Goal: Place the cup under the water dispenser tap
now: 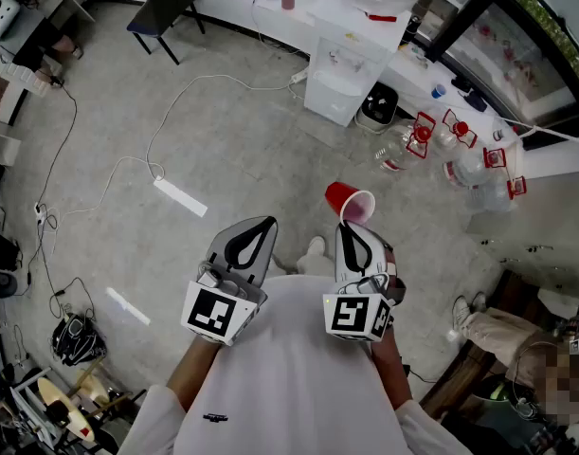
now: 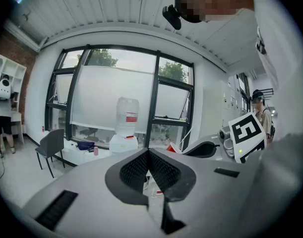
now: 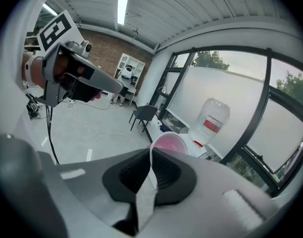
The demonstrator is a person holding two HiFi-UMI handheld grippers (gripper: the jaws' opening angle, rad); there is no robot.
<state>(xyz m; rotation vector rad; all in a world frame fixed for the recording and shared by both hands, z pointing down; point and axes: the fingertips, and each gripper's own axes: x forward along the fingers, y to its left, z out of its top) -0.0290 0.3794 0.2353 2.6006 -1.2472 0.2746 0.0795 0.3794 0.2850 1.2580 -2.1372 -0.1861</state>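
My right gripper point(image 1: 353, 226) is shut on the rim of a red plastic cup point(image 1: 349, 201), which lies tilted with its pale inside facing me; the cup point(image 3: 169, 144) also shows pinched between the pads in the right gripper view. The white water dispenser point(image 1: 354, 53) with its big bottle stands across the floor by the window, well ahead of the cup; the dispenser point(image 3: 210, 124) sits beyond the cup and the dispenser point(image 2: 125, 128) shows far off in the left gripper view. My left gripper point(image 1: 248, 237) is shut with nothing in it, beside the right one.
Several empty water bottles point(image 1: 450, 150) with red caps lie on the floor right of the dispenser. A white power strip point(image 1: 180, 196) and cables trail across the floor at left. A dark chair point(image 1: 166, 6) stands at the back. A person's legs point(image 1: 493, 332) are at lower right.
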